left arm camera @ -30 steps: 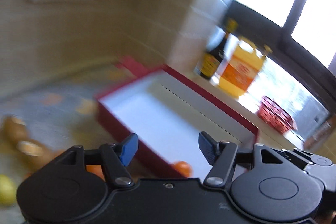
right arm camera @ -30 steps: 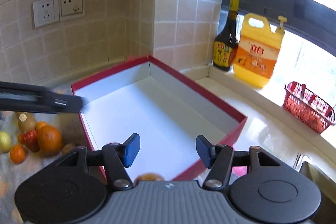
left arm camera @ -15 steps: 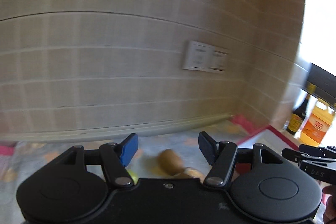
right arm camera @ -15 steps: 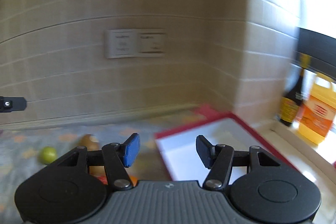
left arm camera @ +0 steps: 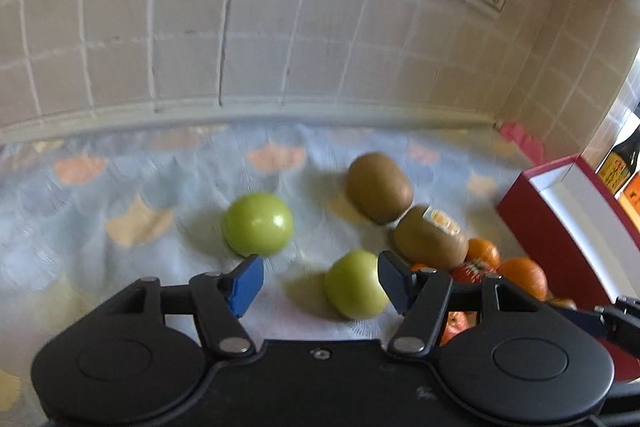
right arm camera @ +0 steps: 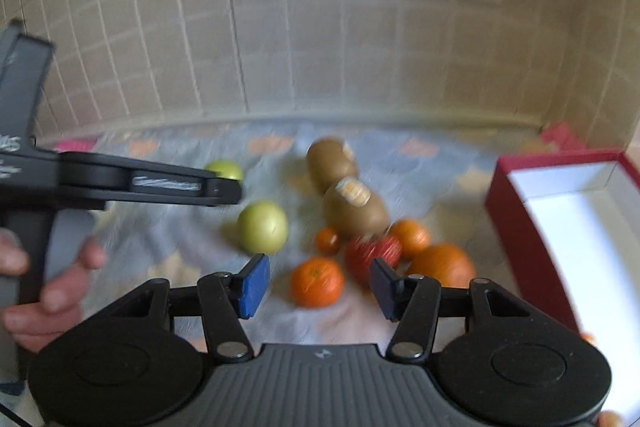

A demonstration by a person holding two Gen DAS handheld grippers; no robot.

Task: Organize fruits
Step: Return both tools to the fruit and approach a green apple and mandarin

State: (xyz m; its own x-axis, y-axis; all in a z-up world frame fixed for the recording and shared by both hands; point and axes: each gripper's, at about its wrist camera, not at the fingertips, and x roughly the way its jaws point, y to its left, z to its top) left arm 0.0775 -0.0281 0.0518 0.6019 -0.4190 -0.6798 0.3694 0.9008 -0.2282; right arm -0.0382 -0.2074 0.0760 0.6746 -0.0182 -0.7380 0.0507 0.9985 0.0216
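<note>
A: Left gripper (left arm camera: 318,279): jaws apart, holding nothing, a green apple (left arm camera: 356,285) on the cloth (left arm camera: 80,211) seen between its fingertips.

B: Right gripper (right arm camera: 316,283): jaws closing, empty, above an orange (right arm camera: 317,281).

A: Fruit lies heaped on the cloth: two kiwis (right arm camera: 354,209), a second green apple (left arm camera: 258,223), more oranges (right arm camera: 442,265).

B: Red box (right arm camera: 568,227) sits just right of the pile, its white inside bare where it shows.
</note>
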